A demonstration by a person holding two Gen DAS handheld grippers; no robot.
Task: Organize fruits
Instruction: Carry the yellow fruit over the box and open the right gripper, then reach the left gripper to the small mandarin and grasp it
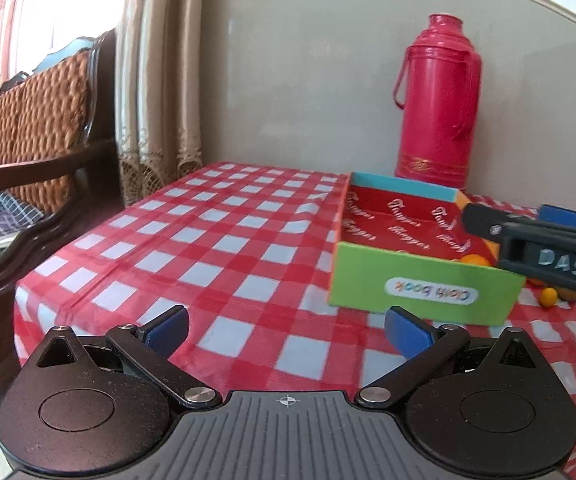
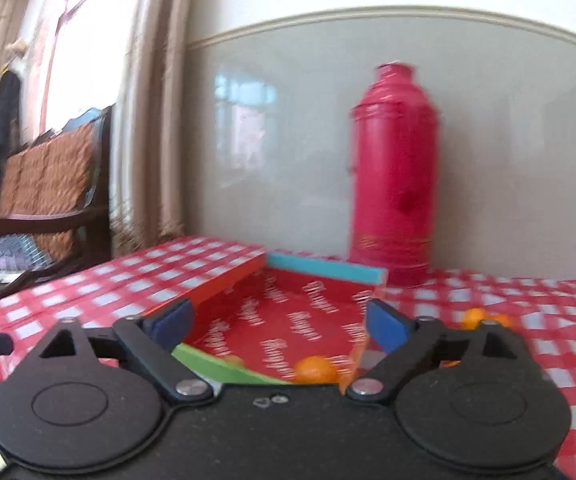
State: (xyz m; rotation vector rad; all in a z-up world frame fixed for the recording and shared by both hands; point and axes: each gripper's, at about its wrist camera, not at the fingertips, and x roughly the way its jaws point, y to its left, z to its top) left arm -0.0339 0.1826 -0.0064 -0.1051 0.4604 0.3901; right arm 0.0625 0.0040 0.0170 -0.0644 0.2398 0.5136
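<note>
An open cardboard box (image 1: 420,284) with a green front wall and a red printed floor stands on the checked tablecloth (image 1: 208,240). One small orange fruit (image 2: 315,369) lies in its near right corner, also showing as an orange fruit (image 1: 476,260) over the green wall. My right gripper (image 2: 279,322) hovers open above the box's near edge, nothing between its blue pads; it enters the left wrist view as the right gripper (image 1: 516,216). More small fruits (image 1: 548,297) lie on the cloth right of the box. My left gripper (image 1: 287,332) stands open over the cloth, left of and in front of the box, empty.
A tall red thermos flask (image 1: 434,108) stands against the wall just behind the box. A dark wooden chair with a woven back (image 1: 28,128) sits beyond the table's left edge, by curtains. Bare cloth stretches left of the box. Two orange fruits (image 2: 473,317) rest right of it.
</note>
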